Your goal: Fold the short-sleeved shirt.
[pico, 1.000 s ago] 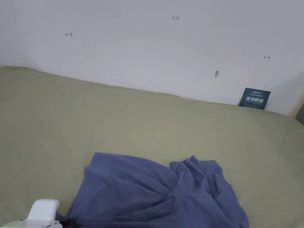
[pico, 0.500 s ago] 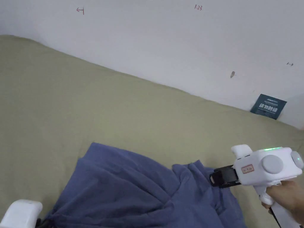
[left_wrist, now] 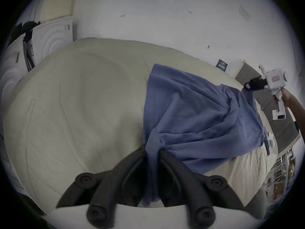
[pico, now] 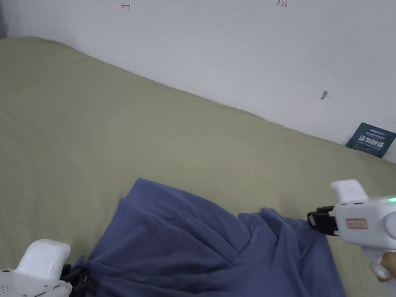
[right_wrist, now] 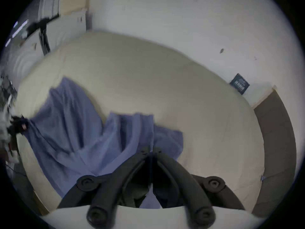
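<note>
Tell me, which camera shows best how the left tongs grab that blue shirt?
The left gripper view: the left tongs sit close up, shut on a bunched fold of the blue shirt. The head view catches them at its bottom corner; the right gripper view shows them blurred, far off.

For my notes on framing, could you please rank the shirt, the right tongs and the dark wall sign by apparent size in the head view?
1. Shirt, by far.
2. Right tongs, though nearer the camera.
3. Dark wall sign.

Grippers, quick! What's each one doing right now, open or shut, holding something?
Left gripper: shut, pinching a bunched bit of the blue shirt.
Right gripper: shut, with the shirt's cloth caught between its jaws.
</note>
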Action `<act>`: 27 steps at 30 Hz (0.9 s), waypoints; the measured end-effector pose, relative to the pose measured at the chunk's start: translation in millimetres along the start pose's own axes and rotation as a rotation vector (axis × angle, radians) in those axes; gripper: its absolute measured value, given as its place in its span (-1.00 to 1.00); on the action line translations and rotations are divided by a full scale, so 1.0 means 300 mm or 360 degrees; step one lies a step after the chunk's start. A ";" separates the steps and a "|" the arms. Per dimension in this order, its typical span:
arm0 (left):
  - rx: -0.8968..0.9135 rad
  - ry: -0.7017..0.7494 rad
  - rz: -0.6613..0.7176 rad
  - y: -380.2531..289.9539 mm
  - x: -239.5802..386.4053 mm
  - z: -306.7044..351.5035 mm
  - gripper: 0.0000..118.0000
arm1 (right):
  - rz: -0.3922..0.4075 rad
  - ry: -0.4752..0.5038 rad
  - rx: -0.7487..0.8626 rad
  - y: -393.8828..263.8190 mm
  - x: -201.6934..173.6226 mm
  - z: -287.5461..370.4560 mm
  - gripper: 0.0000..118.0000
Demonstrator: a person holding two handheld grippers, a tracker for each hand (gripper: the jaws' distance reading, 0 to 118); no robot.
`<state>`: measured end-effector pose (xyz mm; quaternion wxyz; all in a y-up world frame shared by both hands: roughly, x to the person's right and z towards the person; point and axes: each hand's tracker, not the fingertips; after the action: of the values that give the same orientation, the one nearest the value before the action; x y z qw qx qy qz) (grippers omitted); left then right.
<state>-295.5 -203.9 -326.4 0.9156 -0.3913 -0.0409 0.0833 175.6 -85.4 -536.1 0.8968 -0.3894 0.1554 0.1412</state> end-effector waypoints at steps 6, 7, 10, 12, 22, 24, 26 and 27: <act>0.0156 -0.0072 -0.0015 0.121 0.005 0.106 -0.85 | -0.0143 0.0001 0.0299 0.063 0.021 0.252 -0.98; 0.0204 -0.0074 -0.0027 0.150 0.005 0.124 -0.86 | -0.0157 0.0000 0.0363 0.074 0.026 0.291 -0.98; 0.0291 -0.0121 -0.0040 0.273 -0.012 0.171 -0.86 | -0.0202 -0.0060 0.0591 0.117 0.052 0.402 -0.99; 0.0399 -0.0144 -0.0066 0.388 -0.005 0.216 -0.89 | -0.0241 -0.0047 0.0739 0.157 0.082 0.466 -0.99; 0.0696 -0.0060 -0.0371 1.020 0.072 0.324 -0.91 | -0.0368 -0.0216 0.0981 0.391 0.193 0.585 -0.99; 0.0735 -0.0062 -0.0412 1.142 0.101 0.331 -0.91 | -0.0372 -0.0223 0.0985 0.475 0.228 0.584 -0.99; 0.0733 -0.0037 -0.0420 1.248 0.132 0.327 -0.91 | -0.0364 -0.0299 0.0981 0.556 0.259 0.582 -0.99; 0.0711 0.0048 -0.0446 1.293 0.149 0.325 -0.91 | -0.0368 -0.0390 0.1009 0.592 0.269 0.584 -0.99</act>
<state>-312.0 137.2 -539.3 0.9824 -0.1711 -0.0617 -0.0433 212.4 171.9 -570.2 0.9951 -0.0870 0.0378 0.0290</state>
